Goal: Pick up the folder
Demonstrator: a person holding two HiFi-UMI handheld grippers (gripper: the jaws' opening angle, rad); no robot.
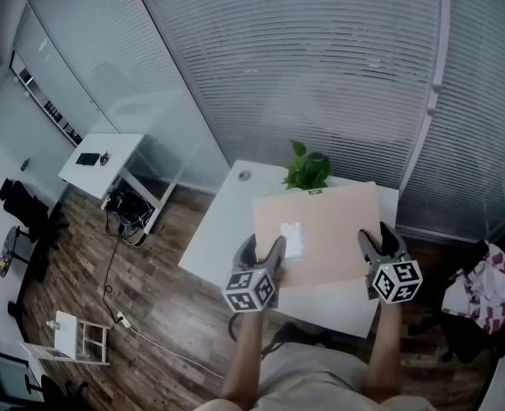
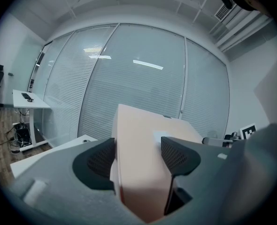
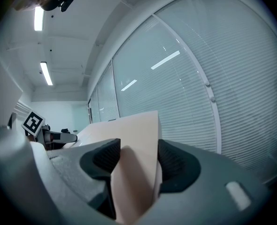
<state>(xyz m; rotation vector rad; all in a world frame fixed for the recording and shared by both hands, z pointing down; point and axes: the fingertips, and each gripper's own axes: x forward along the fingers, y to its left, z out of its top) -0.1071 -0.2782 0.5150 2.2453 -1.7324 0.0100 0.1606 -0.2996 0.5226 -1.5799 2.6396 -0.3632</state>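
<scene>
A large peach folder (image 1: 321, 229) with a small white label (image 1: 293, 240) is held flat over the white table (image 1: 222, 229). My left gripper (image 1: 263, 248) is shut on its near left corner, and my right gripper (image 1: 379, 240) is shut on its near right corner. In the left gripper view the folder (image 2: 138, 139) runs between the two dark pads of the left gripper (image 2: 138, 156), which press on it. The right gripper view shows the folder (image 3: 134, 139) pinched the same way in the right gripper (image 3: 136, 161).
A potted green plant (image 1: 306, 169) stands at the table's far edge, just behind the folder. A glass wall with blinds (image 1: 321, 67) runs behind it. A small white desk (image 1: 103, 157) stands at left, and a checked cloth (image 1: 488, 285) lies at right.
</scene>
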